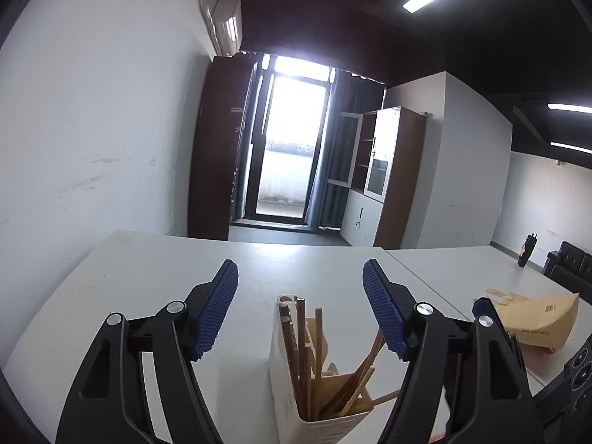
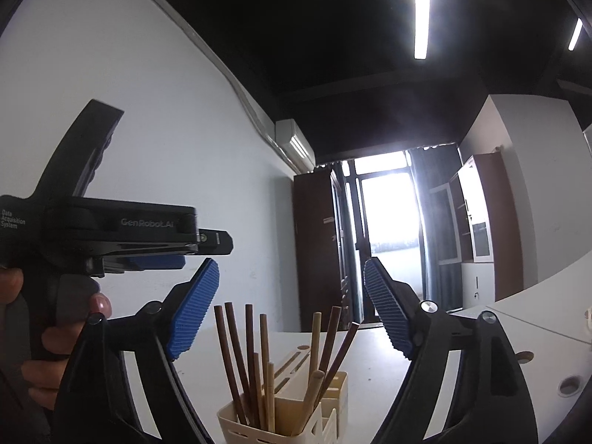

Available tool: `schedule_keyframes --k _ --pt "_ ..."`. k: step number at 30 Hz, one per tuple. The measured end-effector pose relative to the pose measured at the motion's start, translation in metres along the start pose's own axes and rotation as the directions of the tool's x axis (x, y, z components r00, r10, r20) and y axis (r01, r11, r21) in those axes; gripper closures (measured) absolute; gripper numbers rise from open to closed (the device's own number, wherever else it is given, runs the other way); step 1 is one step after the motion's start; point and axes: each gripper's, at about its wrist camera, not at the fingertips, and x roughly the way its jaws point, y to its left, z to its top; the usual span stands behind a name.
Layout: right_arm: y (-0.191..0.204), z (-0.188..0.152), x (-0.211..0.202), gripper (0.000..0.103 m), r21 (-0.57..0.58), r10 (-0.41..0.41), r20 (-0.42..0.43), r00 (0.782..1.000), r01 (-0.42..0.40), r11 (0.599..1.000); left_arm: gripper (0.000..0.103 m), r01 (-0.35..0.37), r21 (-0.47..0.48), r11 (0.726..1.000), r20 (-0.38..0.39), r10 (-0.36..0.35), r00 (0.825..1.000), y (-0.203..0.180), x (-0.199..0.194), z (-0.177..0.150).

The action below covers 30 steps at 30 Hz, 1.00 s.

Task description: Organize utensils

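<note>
The cream utensil holder [image 1: 314,399] stands on the white worktop [image 1: 148,296] directly below and between both sets of tongs, low in each wrist view. It already carries a crowd of chopsticks [image 2: 240,355], dark brown and pale wood mixed, standing on end and leaning against one another; some cross to the right side of the compartment. A slotted part of the holder sits behind them, and what looks like a pale wooden utensil rests there, though its shape is hard to make out.

The left tongs [image 1: 300,296] are spread wide above the holder with nothing between the blue pads. The right tongs [image 2: 291,296] are likewise wide apart and empty. In the right wrist view the left device is seen from the side, a hand [image 2: 22,333] wrapped round its grip.

Judging by this, most of the sorting looks done: the sticks are in the holder and neither tool carries anything. No loose utensils show on the visible worktop, but much of it lies out of frame. Off to the right lies a tan paper bag [image 1: 536,318], well apart from the holder
</note>
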Motion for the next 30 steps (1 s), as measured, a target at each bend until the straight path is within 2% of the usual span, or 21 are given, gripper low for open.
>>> schedule_keyframes --k 2,4,6,8,10,12,15,18,21,24,30 --pt "-0.004 0.010 -0.007 0.015 0.014 0.009 0.001 1.000 -0.009 1.000 0.011 -0.015 -0.008 1.000 0.006 0.015 1.000 0.006 -0.011 0.003" --pt "-0.005 0.019 -0.013 0.010 0.030 0.023 -0.012 1.000 -0.023 0.999 0.006 -0.029 -0.003 1.000 0.012 0.029 1.000 0.010 -0.024 0.004" --pt "-0.006 0.030 -0.018 0.008 0.035 0.023 -0.046 0.999 -0.022 0.999 0.006 -0.045 0.018 0.999 -0.002 0.045 0.999 0.012 -0.034 0.001" --pt "-0.005 0.037 -0.018 0.006 0.037 0.019 -0.118 0.993 -0.014 0.999 0.006 -0.058 0.048 0.997 -0.024 0.060 0.998 0.012 -0.042 -0.005" --pt "-0.006 0.040 -0.012 0.006 0.066 0.041 -0.245 0.969 -0.025 0.998 0.006 -0.087 0.071 0.994 -0.036 0.090 0.995 0.013 -0.053 -0.013" --pt "-0.010 0.040 -0.007 0.006 0.106 0.048 -0.356 0.933 -0.011 0.994 0.006 -0.105 0.082 0.991 -0.052 0.109 0.993 0.017 -0.062 -0.019" --pt "-0.014 0.041 -0.006 0.006 0.153 0.060 -0.458 0.887 0.012 0.988 0.006 -0.119 0.086 0.989 -0.108 0.128 0.986 0.024 -0.069 -0.029" --pt "-0.010 0.045 -0.011 0.006 0.150 0.068 -0.506 0.860 0.010 0.989 0.006 -0.113 0.089 0.990 -0.170 0.127 0.977 0.031 -0.075 -0.044" --pt "-0.001 0.043 -0.021 0.006 0.108 0.060 -0.547 0.835 0.000 0.994 0.006 -0.120 0.139 0.983 -0.241 0.151 0.959 0.030 -0.075 -0.061" --pt "-0.002 0.030 -0.034 0.006 0.105 0.065 -0.583 0.810 -0.004 0.994 0.006 -0.121 0.161 0.980 -0.262 0.161 0.952 0.027 -0.084 -0.081" --pt "-0.010 0.017 -0.040 0.006 0.146 0.079 -0.601 0.795 0.013 0.989 0.006 -0.119 0.146 0.982 -0.296 0.158 0.942 0.031 -0.087 -0.098"
